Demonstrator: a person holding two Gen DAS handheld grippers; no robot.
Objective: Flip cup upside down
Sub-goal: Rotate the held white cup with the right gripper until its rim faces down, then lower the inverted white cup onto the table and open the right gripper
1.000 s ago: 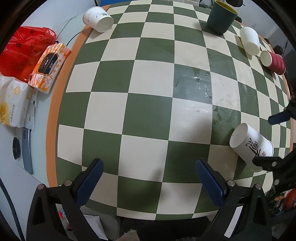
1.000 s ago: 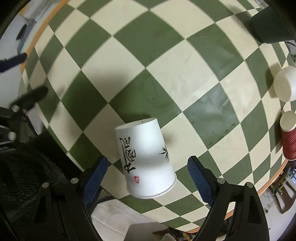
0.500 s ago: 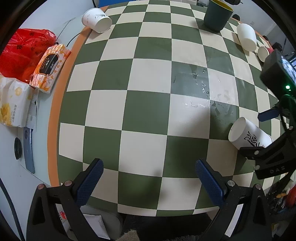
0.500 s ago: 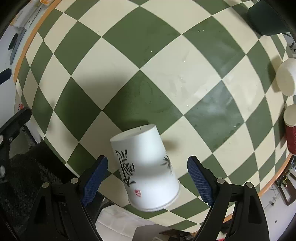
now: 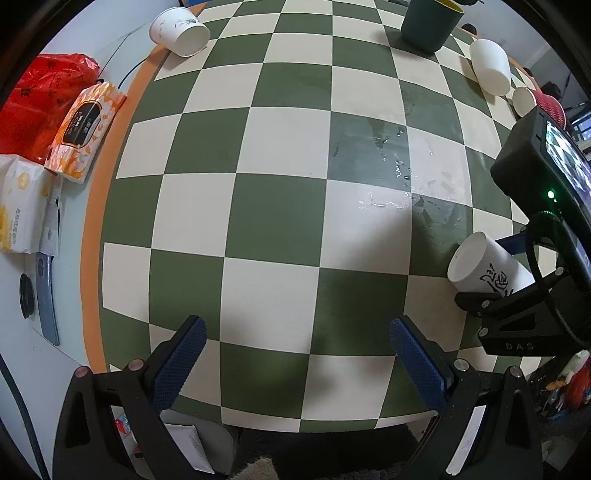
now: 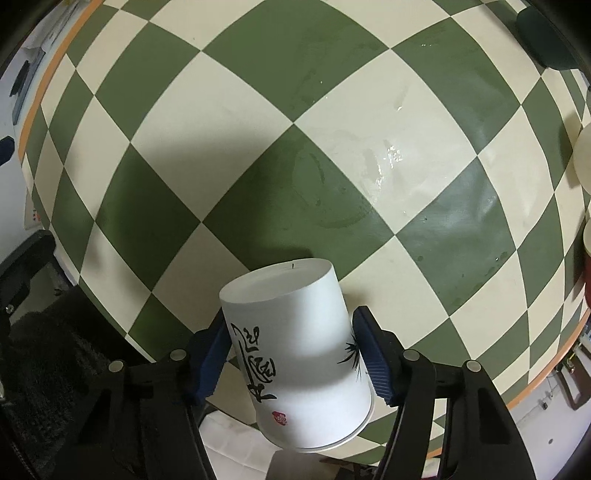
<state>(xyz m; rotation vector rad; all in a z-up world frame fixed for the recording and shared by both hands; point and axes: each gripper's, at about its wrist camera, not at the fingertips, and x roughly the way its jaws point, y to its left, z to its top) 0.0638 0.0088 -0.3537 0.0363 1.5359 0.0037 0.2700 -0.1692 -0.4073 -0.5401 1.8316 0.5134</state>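
A white paper cup [image 6: 295,343] with black calligraphy and a red seal lies on its side near the table's front edge, its closed base pointing away from the right wrist camera. My right gripper [image 6: 291,350] is shut on the cup, one blue pad on each side of its wall. In the left wrist view the same cup [image 5: 484,269] shows at the right, held by the right gripper [image 5: 513,266]. My left gripper [image 5: 299,358] is open and empty above the green and cream checkered cloth [image 5: 273,206], well left of the cup.
A dark green mug [image 5: 428,24], a white cup on its side [image 5: 489,66] and a red ribbed cup [image 5: 543,107] stand at the back right. Another white cup [image 5: 179,26] lies at the back left. Tissue packs [image 5: 81,129] and a red bag [image 5: 40,96] lie left of the cloth. Wet patches [image 5: 399,166] mark the middle.
My right gripper moved in and closed its pads on the white cup, which was lying free between open fingers before. The left gripper stayed open and hardly moved.
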